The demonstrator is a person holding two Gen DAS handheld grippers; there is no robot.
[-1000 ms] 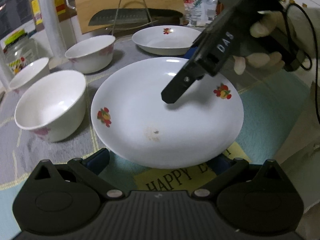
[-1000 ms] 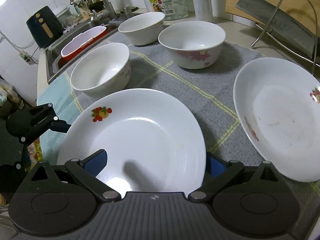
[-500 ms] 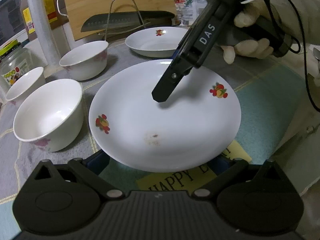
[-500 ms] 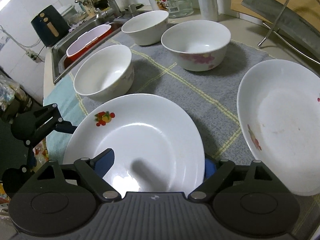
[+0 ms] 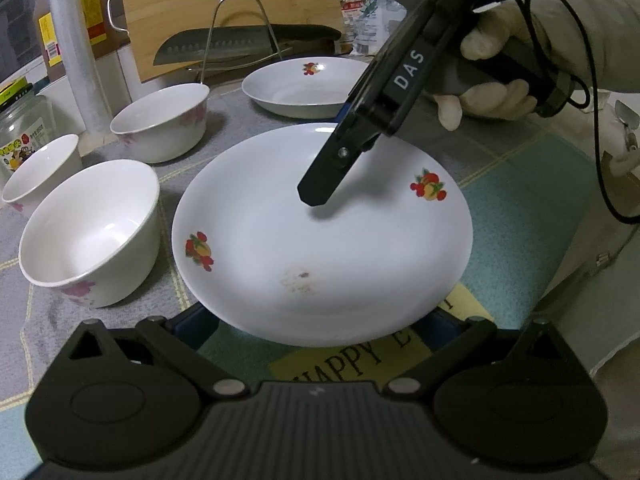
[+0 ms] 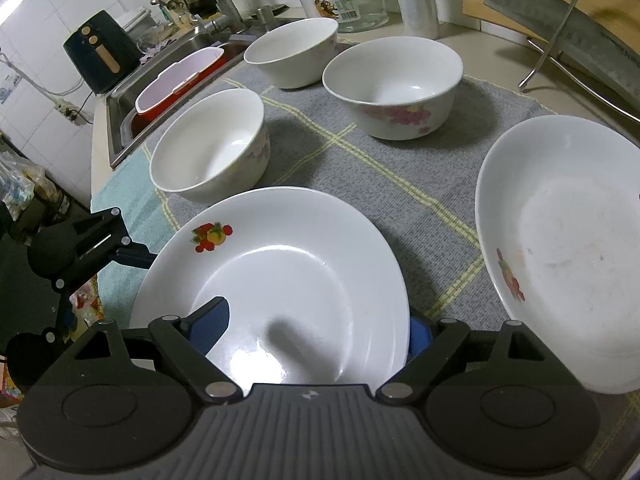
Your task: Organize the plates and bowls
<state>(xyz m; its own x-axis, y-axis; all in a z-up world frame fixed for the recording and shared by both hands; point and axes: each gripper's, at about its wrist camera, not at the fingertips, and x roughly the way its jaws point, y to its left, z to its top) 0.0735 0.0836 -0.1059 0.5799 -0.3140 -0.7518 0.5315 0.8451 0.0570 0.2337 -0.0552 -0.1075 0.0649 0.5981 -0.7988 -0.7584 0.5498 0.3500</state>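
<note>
Near plate with fruit decals raised over the tabletop towel, rim clamped between right tongs: one blue pad inside the dish, the other under its edge. Left tongs spread wide apart beneath the plate's near edge, pads mostly hidden. Second plate lying flat on the towel, to the right. Three white bowls, nearest, grouped beyond, well apart from the cleaver on its wire stand.
</note>
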